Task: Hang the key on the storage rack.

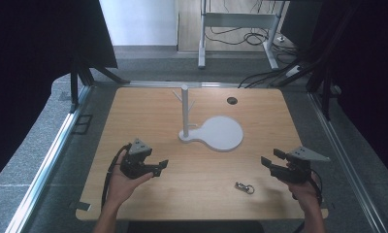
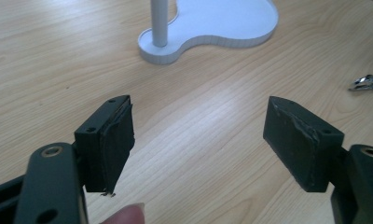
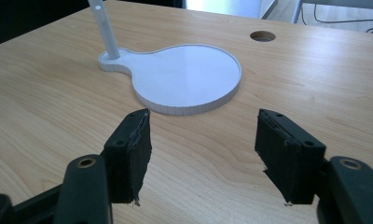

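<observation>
left gripper (image 1: pixel 159 166) — we hold it low over the left half of the wooden table (image 1: pixel 143 111), jaws wide apart and empty, pointing right and a little forward. in the left gripper view the key ring (image 2: pixel 367 82) glints at the far right edge, well apart from the jaws.

centre — the white stand (image 1: pixel 220 133), a rounded tray with an upright branched post (image 1: pixel 185 109) at its left end, sits beyond both grippers, nothing hung on it. bare wood lies between it and us.

key ring (image 1: pixel 244 187) — small metal clasp with a ring, flat on the table near our edge, right of centre. its long axis runs roughly left to right. it lies just left of and slightly nearer to us than the right gripper (image 1: pixel 272 161), so we judge the right hand the closer one by far.

right gripper — jaws spread apart, nothing between them, aimed left and forward at the tray.

room: open wood all round the ring; the near table edge is the one boundary close by.
</observation>
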The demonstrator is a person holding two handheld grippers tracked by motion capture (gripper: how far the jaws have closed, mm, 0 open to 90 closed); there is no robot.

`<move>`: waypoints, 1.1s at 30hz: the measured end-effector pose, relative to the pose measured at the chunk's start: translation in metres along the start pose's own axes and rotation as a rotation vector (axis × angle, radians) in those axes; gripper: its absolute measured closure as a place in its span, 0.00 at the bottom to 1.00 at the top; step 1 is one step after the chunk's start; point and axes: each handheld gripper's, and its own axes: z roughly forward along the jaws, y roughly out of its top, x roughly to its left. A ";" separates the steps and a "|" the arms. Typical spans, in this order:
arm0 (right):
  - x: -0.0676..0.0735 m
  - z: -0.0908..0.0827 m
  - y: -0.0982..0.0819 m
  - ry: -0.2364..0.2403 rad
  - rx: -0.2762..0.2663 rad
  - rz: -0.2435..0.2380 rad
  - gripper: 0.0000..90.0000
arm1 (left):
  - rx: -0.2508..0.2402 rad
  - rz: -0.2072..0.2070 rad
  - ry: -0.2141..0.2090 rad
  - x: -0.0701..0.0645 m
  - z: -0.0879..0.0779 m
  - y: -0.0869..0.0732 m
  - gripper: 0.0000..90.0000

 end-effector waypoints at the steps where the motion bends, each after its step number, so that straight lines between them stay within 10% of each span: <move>1: -0.001 0.000 -0.001 -0.005 -0.002 0.000 0.41 | -0.001 0.000 0.004 0.000 0.000 0.000 0.29; 33: 0.008 -0.001 -0.002 0.012 0.095 -0.049 0.54 | 0.007 -0.002 -0.045 0.009 -0.019 -0.006 0.31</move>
